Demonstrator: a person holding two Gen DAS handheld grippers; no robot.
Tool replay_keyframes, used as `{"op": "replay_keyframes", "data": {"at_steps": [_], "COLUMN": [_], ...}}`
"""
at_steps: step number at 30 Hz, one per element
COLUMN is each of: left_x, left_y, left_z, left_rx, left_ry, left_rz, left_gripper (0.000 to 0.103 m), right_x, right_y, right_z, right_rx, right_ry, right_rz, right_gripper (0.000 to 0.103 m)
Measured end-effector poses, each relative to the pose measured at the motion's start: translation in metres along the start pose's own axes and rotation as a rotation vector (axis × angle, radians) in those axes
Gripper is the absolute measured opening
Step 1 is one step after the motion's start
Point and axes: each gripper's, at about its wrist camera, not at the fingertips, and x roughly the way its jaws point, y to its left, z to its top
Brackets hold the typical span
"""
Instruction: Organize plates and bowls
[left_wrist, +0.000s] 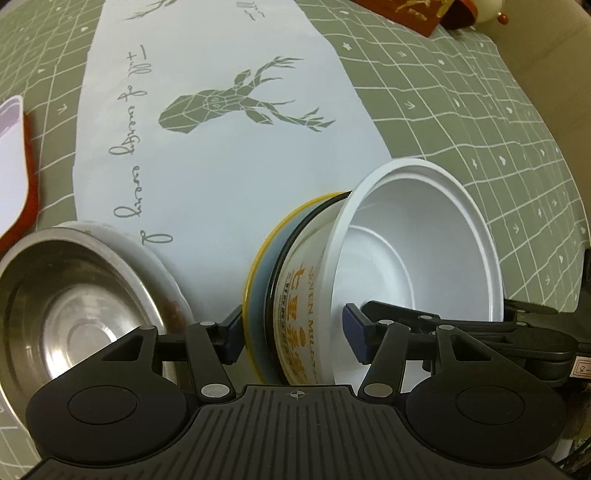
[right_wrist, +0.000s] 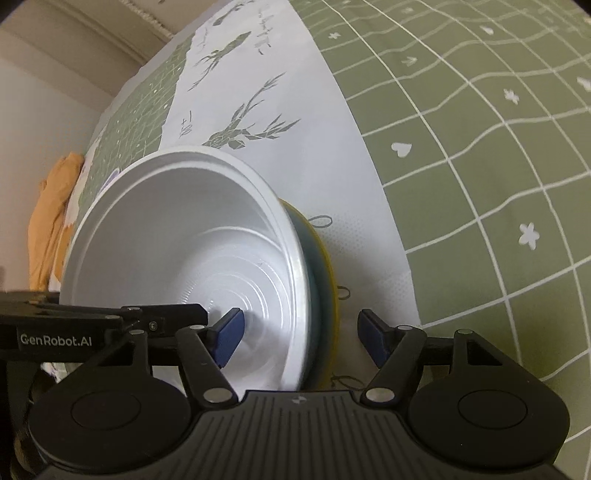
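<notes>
While both claws are straddling the rim of the white bowl (left_wrist: 417, 236) nested in the yellow-rimmed plate (left_wrist: 258, 266) on the tablecloth (left_wrist: 480, 122), the left gripper (left_wrist: 293, 332) and right gripper (right_wrist: 299, 336) are gaping half-open, gripping nothing, so closing looks next.

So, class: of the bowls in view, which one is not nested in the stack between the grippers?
The steel bowl, standing apart, left of the white printed bowl and its yellow-rimmed bowl.

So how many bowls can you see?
3, maybe more hidden. A white bowl sits nested in a yellow-rimmed bowl between the left gripper fingers. A steel bowl rests to the left.
</notes>
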Motion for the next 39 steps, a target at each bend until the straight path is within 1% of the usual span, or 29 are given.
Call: {"op": "replay_keyframes", "data": {"at_steps": [3,8,13,15,18,19,22,24,26,28,30,34,37,39], "left_x": [0.0,-0.001,0.002,0.003,0.003,0.002,-0.002,-0.004,-0.004,-0.001,-0.001,0.0,0.0,-0.001], "left_y": [0.001,0.0,-0.006,-0.006,-0.001,0.001,0.004,0.001,-0.004,-0.009,-0.008,-0.008,-0.008,-0.006], "left_z": [0.0,0.0,-0.001,0.0,0.001,0.002,0.004,0.004,0.003,0.003,0.004,0.005,0.004,0.003], "left_rx": [-0.001,0.0,0.021,0.023,-0.007,-0.02,-0.03,-0.011,0.019,0.041,0.026,0.029,0.043,0.038], "left_ry": [0.008,0.006,0.006,0.006,0.011,0.015,0.02,0.015,0.013,0.019,0.026,0.031,0.034,0.036], "left_rz": [-0.012,-0.007,0.044,0.064,0.044,0.031,-0.019,-0.036,-0.027,-0.012,-0.016,-0.012,-0.02,-0.03], "left_gripper": [0.058,0.058,0.058,0.056,0.056,0.056,0.056,0.057,0.059,0.063,0.063,0.064,0.065,0.065], "right_x": [0.002,0.0,-0.007,-0.006,-0.005,-0.005,-0.009,-0.007,-0.003,0.001,0.006,0.01,0.011,0.013], "right_y": [0.0,0.002,-0.009,-0.005,-0.001,0.0,0.0,-0.004,-0.004,-0.001,0.0,-0.008,-0.011,-0.013], "right_z": [-0.001,0.002,0.01,0.01,0.007,0.008,0.005,0.005,0.005,0.004,0.004,0.006,0.007,0.006], "right_rx": [0.012,-0.019,0.071,0.053,0.033,0.022,-0.017,-0.012,-0.009,-0.015,-0.002,0.034,0.025,0.038], "right_ry": [0.01,0.018,-0.012,-0.003,0.003,-0.003,-0.046,-0.032,-0.018,-0.011,0.007,0.026,0.039,0.06], "right_rz": [0.015,0.036,0.095,0.098,0.102,0.093,0.01,-0.004,-0.001,0.012,0.043,0.093,0.119,0.15], "right_gripper": [0.068,0.064,0.064,0.064,0.064,0.064,0.064,0.064,0.064,0.064,0.063,0.063,0.063,0.059]}}
